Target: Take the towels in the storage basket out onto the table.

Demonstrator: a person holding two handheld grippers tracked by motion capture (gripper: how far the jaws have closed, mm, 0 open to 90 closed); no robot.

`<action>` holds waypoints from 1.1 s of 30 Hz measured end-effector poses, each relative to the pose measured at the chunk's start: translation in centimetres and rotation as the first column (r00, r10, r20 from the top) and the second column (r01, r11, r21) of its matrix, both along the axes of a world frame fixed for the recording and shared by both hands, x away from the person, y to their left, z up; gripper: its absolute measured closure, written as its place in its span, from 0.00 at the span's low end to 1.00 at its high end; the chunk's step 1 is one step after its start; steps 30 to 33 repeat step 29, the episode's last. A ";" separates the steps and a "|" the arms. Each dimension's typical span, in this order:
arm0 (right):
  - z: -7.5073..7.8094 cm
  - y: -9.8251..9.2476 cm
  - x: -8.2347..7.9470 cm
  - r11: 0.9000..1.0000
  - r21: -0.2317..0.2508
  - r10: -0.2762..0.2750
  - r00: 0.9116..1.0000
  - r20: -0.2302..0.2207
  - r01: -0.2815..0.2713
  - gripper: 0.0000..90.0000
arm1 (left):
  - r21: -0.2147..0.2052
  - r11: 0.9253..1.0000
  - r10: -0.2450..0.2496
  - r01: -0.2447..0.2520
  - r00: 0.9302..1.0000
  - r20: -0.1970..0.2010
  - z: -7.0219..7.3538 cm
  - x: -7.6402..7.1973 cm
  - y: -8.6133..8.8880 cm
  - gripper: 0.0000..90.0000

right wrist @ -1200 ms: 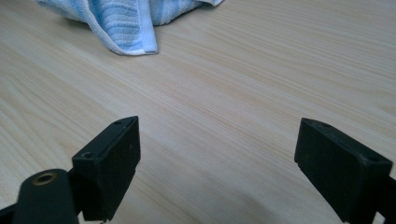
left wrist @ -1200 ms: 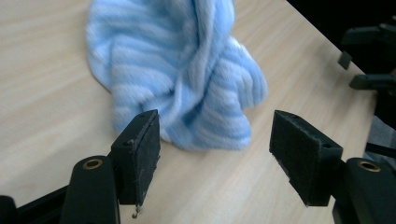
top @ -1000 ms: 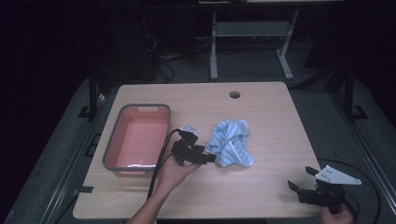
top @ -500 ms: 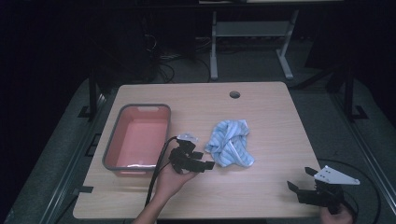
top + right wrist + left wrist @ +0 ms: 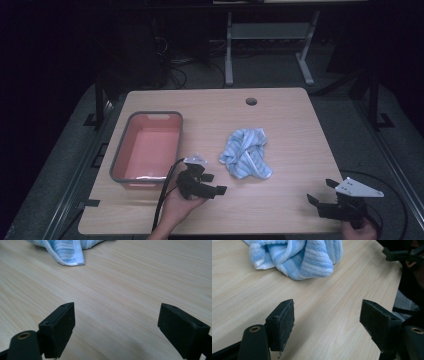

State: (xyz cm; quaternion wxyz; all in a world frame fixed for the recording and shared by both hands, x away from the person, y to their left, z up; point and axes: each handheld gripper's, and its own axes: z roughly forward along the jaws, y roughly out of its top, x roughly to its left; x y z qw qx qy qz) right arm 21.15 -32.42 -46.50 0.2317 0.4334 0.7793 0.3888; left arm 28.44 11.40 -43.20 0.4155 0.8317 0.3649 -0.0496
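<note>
Fingers [image 5: 284,322] apart, empty; tub [image 5: 120,165] left, towel [image 5: 246,159] right, nothing between.

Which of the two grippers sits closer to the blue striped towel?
The left gripper, beside the red tub, open and empty; the towel lies just ahead. The right gripper waits at the table's corner.

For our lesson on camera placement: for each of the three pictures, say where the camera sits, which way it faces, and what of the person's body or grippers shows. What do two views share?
High view: above the person's side, facing forward and down on the table; shows both hands, left gripper, right gripper.
Left gripper view: rides the left gripper, looking along its open fingers toward the blue towel.
Right gripper view: rides the right gripper, low over the wood, open fingers in front.
Shared: both gripper views show the towel.
</note>
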 end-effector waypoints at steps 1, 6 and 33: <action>0.0 0.0 0.0 1.000 -0.001 -0.001 1.000 -0.001 0.001 0.15 | 0.012 1.000 0.001 -0.001 1.000 0.010 -0.1 -0.1 0.0 0.29; 0.0 0.1 0.1 1.000 -0.002 0.000 1.000 0.000 0.000 0.15 | 0.012 1.000 0.000 0.000 1.000 0.013 -0.3 -0.6 0.1 0.25; 0.1 0.5 0.3 0.999 -0.002 0.037 0.999 0.002 -0.037 0.15 | 0.085 0.996 -0.024 0.020 0.999 0.044 -1.8 -2.5 0.7 0.25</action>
